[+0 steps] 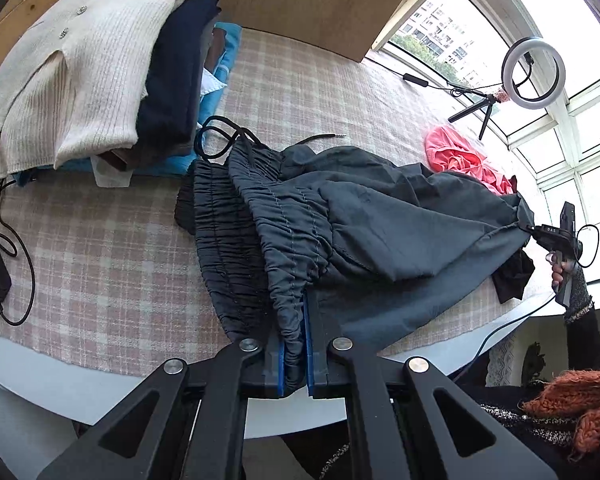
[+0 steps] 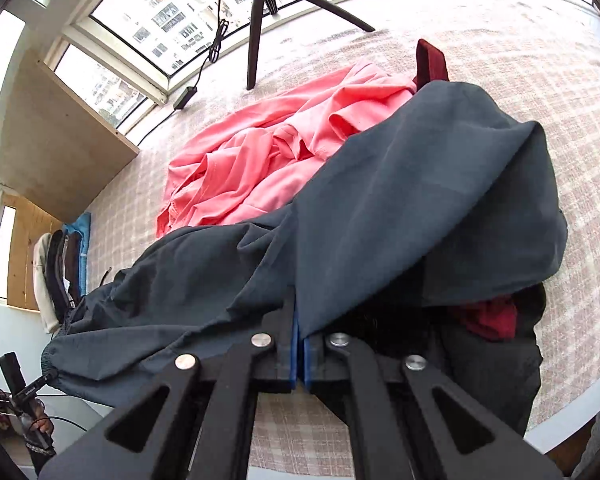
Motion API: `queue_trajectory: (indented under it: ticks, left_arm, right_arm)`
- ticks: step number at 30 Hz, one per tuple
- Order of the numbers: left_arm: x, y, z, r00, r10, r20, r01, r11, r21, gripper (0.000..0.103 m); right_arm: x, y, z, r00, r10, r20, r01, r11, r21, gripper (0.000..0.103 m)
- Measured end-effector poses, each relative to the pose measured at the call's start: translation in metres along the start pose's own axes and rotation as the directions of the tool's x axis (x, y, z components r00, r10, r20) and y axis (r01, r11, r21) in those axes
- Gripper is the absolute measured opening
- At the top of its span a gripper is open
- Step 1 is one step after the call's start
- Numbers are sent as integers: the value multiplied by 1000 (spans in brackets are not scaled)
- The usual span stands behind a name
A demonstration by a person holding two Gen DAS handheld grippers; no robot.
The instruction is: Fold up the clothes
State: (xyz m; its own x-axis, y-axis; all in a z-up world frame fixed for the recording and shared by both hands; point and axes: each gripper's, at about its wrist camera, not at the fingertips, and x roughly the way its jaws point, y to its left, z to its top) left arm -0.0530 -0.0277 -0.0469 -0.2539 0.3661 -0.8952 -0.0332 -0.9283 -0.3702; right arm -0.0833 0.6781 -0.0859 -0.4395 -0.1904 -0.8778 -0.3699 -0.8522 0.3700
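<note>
Two grippers hold one dark grey garment, the trousers (image 1: 364, 216), which lie stretched across a table with a pink checked cloth (image 1: 112, 256). The left gripper (image 1: 296, 344) has its blue pads closed on the gathered elastic waistband, and the bunched fabric fills the narrow gap between the two fingers. The right gripper (image 2: 300, 344) is closed on the other end of the trousers, at a leg hem; its blue pads stand almost together with a thin fold of cloth between them. In the left wrist view this right gripper (image 1: 534, 232) is seen far at the right edge, with the person's hand (image 1: 560, 268) on its handle, and the fabric is pulled into a point at the grip. A black drawstring (image 1: 220, 136) makes a loop on the cloth just beside the waistband. Behind the waistband there is a stack (image 1: 100, 80) of folded clothes, with a cream knitted cardigan on top. A pink garment (image 2: 268, 148) lies crumpled beyond the trousers, partly under them, and something dark red (image 2: 488, 316) shows beneath the leg. A ring light (image 1: 534, 72) on a small tripod stands near the window.
</note>
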Motion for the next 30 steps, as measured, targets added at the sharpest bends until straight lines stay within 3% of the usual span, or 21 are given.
queue_trajectory:
  ticks: [4,7,10,11,14,17,18,19,22,24,26,28,30]
  left_arm:
    - [3,-20,70,999,-16,51,14,999,42,6]
    - [-4,-52,149,992,-34,126,23,996,86,5]
    - [-51,-87,210,965,-64,253,30,990,136,5]
    - [-72,-97,220,953,-66,296,19,987,160,6]
    - [-132,-117,234,913,-89,399,0,976,217,6]
    - [-170,-123,208,881,-117,459,-25,956,291,7]
    - [-172,-121,195,881,-119,458,-30,952,306,7]
    - [-170,-116,180,886,-118,449,-34,948,315,8]
    - [-128,-87,131,932,-83,352,-29,953,301,8]
    - [-75,-53,93,969,-63,238,4,971,239,8]
    - [-21,-24,50,994,-45,102,27,985,168,8]
    - [34,4,6,999,-34,-40,38,995,96,7]
    - [72,23,-31,988,-32,-152,37,999,31,7]
  right_arm:
    - [-28,-3,8,994,68,90,-69,998,3,1]
    - [-75,19,54,975,78,210,-74,997,-26,1]
    - [-122,41,100,941,90,327,-76,996,-55,1]
    - [-138,48,115,926,95,365,-76,995,-65,1]
    - [-220,67,119,849,140,510,-80,987,-139,1]
    - [-264,69,89,817,186,546,-107,979,-174,1]
    - [-279,69,79,806,201,557,-116,976,-185,1]
    - [-271,65,62,822,186,539,-104,978,-179,1]
    - [-235,48,8,877,128,463,-70,988,-141,1]
    - [-178,26,-31,931,85,356,-59,995,-83,1]
    - [-114,-1,-77,977,8,211,-7,1000,-4,1]
    - [-56,-32,-133,994,-107,27,106,994,32,1]
    - [-15,-50,-174,980,-157,-121,164,985,48,1]
